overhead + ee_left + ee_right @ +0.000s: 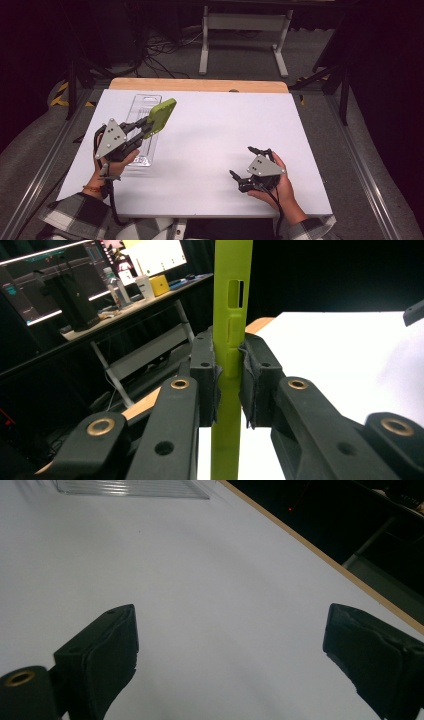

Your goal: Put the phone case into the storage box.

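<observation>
Overhead, the left gripper [145, 126] is clamped on the green phone case [161, 115], whose long axis runs up and away beyond the fingertips, above the clear plastic tray [144, 131]; the right gripper [245, 162] sits well apart, jaws spread and empty. Along the left gripper's own view, the case [231, 315] stands edge-on between the closed pads [205, 371]. Along the right gripper's view, open fingers [107, 645] frame bare white table [215, 595], with the tray [131, 487] far ahead.

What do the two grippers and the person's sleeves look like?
Both the left gripper and the right gripper are black, with linked jaws, brass-coloured pivot pins and a grey three-cornered plate on top. A black cable trails from each. The sleeves are plaid in black, grey and white. An orange band sits on the left wrist.
</observation>
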Available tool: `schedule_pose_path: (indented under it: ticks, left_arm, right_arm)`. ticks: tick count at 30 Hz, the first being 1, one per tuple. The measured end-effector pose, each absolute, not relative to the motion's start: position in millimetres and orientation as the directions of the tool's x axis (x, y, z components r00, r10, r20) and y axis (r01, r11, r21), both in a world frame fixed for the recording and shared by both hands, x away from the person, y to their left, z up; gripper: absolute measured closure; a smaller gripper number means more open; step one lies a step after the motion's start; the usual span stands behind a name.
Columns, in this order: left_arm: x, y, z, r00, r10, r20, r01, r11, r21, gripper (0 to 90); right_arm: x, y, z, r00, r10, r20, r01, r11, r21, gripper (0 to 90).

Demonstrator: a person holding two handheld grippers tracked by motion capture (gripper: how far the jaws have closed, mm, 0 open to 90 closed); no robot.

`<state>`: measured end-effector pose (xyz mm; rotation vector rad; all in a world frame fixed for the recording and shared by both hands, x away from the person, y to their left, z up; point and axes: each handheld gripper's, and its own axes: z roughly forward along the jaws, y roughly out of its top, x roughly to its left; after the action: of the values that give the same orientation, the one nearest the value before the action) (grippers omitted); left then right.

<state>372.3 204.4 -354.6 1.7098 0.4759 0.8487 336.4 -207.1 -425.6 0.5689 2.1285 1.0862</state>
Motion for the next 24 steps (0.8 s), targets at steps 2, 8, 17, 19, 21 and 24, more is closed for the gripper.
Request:
schedule_pose_path:
  ticks: [2, 8, 17, 19, 21, 24]
  left_arm:
    - [372.2, 207.0, -354.2, 0.66, 0.692, 0.294, -0.107, -0.301, 0.948, 78.4]
    - [372.4, 212.6, -352.1, 0.656, 0.697, 0.289, -0.109, -0.291, 0.95, 78.4]
    - [375.0, 219.7, -352.0, 0.658, 0.708, 0.258, -0.092, -0.264, 0.96, 78.4]
    - [375.9, 222.5, -351.4, 0.655, 0.71, 0.258, -0.094, -0.262, 0.96, 78.4]
    - [376.0, 224.7, -351.1, 0.656, 0.71, 0.255, -0.089, -0.262, 0.961, 78.4]
    - [376.9, 227.6, -351.0, 0.655, 0.716, 0.242, -0.085, -0.248, 0.965, 78.4]
  right_arm:
    - [335.7, -207.2, -425.2, -0.68, 0.636, -0.366, 0.071, 0.554, 0.829, 8.3]
    - [336.3, -206.9, -425.7, -0.68, 0.633, -0.371, 0.068, 0.558, 0.827, 8.3]
    - [335.5, -207.3, -425.4, -0.682, 0.627, -0.377, 0.062, 0.563, 0.824, 8.4]
    - [335.3, -207.2, -425.2, -0.682, 0.626, -0.377, 0.061, 0.563, 0.824, 8.4]
    - [335.1, -206.9, -425.1, -0.682, 0.625, -0.379, 0.059, 0.564, 0.824, 8.4]
    - [335.6, -206.8, -425.4, -0.685, 0.624, -0.376, 0.061, 0.563, 0.824, 8.4]
